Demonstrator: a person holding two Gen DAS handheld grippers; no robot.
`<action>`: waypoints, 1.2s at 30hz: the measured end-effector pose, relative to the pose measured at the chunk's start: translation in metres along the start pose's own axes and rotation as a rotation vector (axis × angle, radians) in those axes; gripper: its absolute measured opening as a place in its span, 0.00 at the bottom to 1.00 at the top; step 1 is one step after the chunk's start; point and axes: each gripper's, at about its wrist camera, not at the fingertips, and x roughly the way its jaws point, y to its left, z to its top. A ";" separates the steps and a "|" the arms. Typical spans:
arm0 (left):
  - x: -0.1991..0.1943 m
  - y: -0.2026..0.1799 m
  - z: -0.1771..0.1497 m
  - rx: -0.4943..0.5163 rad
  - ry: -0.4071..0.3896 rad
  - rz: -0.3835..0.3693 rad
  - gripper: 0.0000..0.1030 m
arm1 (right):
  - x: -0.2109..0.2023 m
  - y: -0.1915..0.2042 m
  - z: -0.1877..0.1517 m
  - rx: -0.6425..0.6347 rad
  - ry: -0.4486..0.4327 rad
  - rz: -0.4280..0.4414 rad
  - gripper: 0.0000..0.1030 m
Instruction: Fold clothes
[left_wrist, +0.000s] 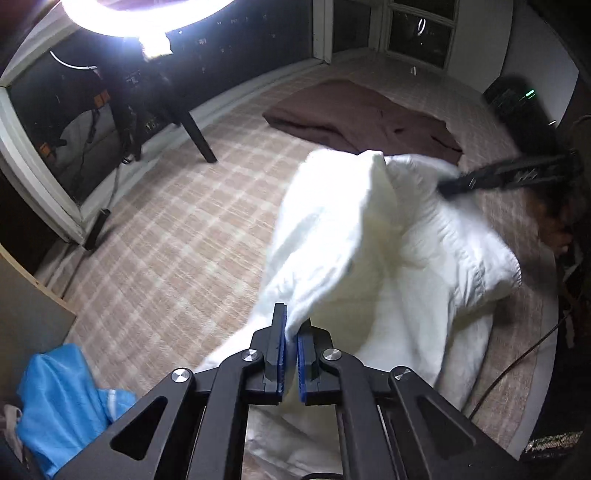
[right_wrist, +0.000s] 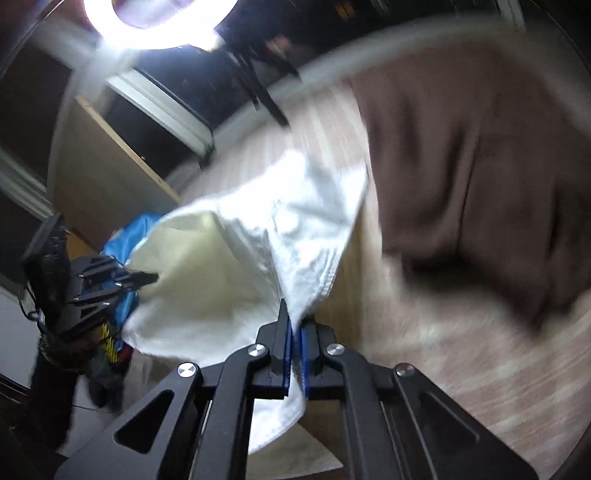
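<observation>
while both tools are closed on it, the white garment (left_wrist: 373, 236) hangs lifted between them above the checked bed cover (left_wrist: 177, 229). the left tool (left_wrist: 291, 332) has its blue pads (left_wrist: 282, 354) pressed together on one edge of the cloth, low in the left wrist view, and the cloth rises away from it in a big loose fold. the right tool (right_wrist: 297, 332) pinches another edge in the same way; a strip of white cloth comes out between its jaws and hangs down under them. in the right wrist view the left tool appears at the far left, and the cloth is stretched from there to the near jaws, so i judge that the two grips are at two separated points of the same hem or side, to spread the garment before it is laid flat.

a brown garment (left_wrist: 365, 118) lies on the bed beyond the white one, not touching it as far as i can see. a blue cloth (left_wrist: 62, 402) waits at the near left edge, probably a piece for later. the ring light (left_wrist: 147, 14) shines from above.

i think the fold itself is not yet begun. the right wrist view is blurred, so the kind of white garment is not clear.
</observation>
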 end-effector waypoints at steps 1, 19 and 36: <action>-0.007 0.003 0.001 -0.003 -0.009 -0.001 0.02 | -0.014 0.010 0.006 -0.044 -0.042 -0.019 0.03; -0.018 -0.046 -0.108 0.069 0.159 -0.130 0.03 | -0.060 0.071 -0.140 -0.326 0.112 -0.258 0.04; -0.003 0.059 -0.049 -0.475 0.140 -0.160 0.28 | -0.049 0.061 0.020 -0.195 0.048 -0.152 0.26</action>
